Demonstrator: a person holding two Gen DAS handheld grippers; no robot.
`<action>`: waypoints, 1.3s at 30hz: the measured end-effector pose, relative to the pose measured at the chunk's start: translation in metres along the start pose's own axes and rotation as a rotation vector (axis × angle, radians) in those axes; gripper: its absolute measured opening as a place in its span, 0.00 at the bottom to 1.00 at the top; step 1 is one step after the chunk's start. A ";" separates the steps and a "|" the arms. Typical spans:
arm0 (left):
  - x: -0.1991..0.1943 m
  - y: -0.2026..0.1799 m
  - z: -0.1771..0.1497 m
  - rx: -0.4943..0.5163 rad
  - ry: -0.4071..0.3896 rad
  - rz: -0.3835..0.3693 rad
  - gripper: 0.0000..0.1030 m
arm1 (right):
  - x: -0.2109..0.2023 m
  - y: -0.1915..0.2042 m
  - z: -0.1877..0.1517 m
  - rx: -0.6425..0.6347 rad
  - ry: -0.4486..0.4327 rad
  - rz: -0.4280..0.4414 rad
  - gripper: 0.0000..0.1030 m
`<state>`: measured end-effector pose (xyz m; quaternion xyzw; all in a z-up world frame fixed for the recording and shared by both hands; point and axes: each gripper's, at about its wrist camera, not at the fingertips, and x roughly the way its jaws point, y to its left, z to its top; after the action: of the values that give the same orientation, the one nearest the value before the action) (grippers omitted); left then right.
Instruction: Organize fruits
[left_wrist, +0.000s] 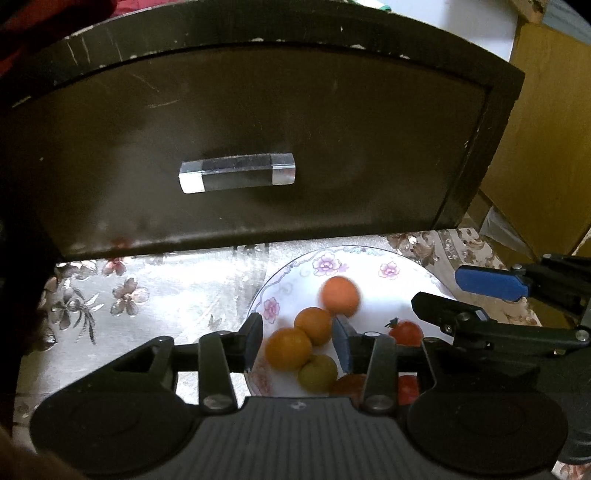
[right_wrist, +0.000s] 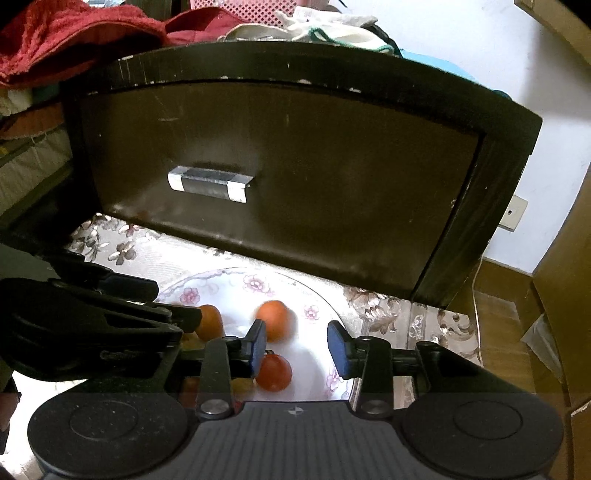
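A white plate (left_wrist: 369, 258) with pink flowers holds several fruits: a blurred orange one (left_wrist: 340, 296), two more oranges (left_wrist: 313, 325) (left_wrist: 289, 349), a yellow-green fruit (left_wrist: 318, 373) and red tomatoes (left_wrist: 406, 331). My left gripper (left_wrist: 297, 343) is open above the oranges, holding nothing. My right gripper (right_wrist: 296, 345) is open over the plate (right_wrist: 258, 275), with a blurred orange (right_wrist: 275, 319) beyond its left finger and a red tomato (right_wrist: 274, 372) beside that finger. The right gripper also shows in the left wrist view (left_wrist: 458, 299), and the left gripper's fingers (right_wrist: 122, 291) show in the right wrist view.
A dark drawer front (left_wrist: 240, 147) with a clear handle (left_wrist: 237, 172) rises just behind the plate. The plate sits on a shiny floral cloth (left_wrist: 147, 295). Red fabric and clothes (right_wrist: 74, 33) lie on top at the back. Yellow-brown boards (left_wrist: 546, 129) stand to the right.
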<state>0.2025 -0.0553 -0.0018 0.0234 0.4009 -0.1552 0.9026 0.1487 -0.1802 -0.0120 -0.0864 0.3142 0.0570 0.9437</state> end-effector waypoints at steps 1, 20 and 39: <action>-0.002 0.000 0.000 0.000 -0.002 0.002 0.46 | -0.001 0.000 0.000 0.001 -0.001 0.000 0.34; -0.045 -0.005 -0.018 -0.018 -0.069 0.101 0.80 | -0.032 -0.003 -0.009 0.022 -0.019 -0.015 0.40; -0.103 -0.009 -0.063 -0.050 -0.103 0.197 1.00 | -0.088 -0.003 -0.042 0.062 -0.018 -0.016 0.43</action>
<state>0.0900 -0.0264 0.0317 0.0320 0.3533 -0.0569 0.9332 0.0549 -0.1960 0.0083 -0.0589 0.3067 0.0407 0.9491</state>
